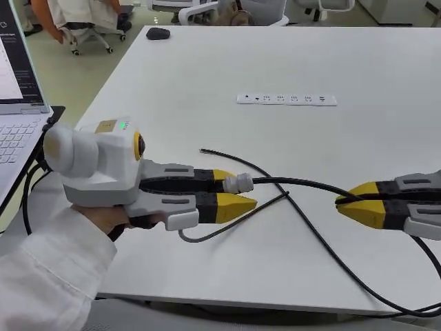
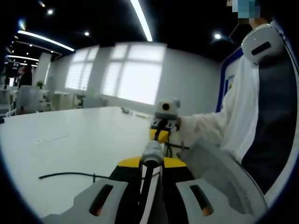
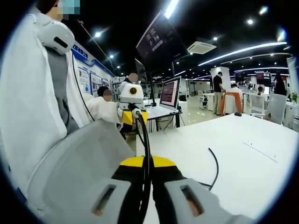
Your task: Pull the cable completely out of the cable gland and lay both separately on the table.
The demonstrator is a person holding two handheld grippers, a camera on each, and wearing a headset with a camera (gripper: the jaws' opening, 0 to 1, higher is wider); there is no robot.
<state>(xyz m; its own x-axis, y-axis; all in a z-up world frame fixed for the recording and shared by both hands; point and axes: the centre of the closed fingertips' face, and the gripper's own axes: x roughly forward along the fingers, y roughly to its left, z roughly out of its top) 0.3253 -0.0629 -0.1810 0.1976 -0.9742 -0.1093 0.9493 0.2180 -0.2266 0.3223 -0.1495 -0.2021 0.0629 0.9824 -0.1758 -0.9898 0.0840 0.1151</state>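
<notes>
Fingers [image 1: 227, 205] of the left gripper [image 1: 244, 190] clamp the cable gland [image 1: 239, 183]; the right gripper [image 1: 343, 200] pinches the cable [image 1: 303, 183]

The head view looks forward and down from above the near edge of the desk [image 1: 207, 69], fairly close, taking in the left tool [image 1: 242, 189], the right tool [image 1: 341, 201] and the cable [image 1: 303, 183] strung between them; the left gripper view sits low and tight behind its own jaws, the cable gland [image 2: 152, 153] large at their tips, facing the right tool; the right gripper view faces back toward the left tool; all three share that cable stretch.
</notes>
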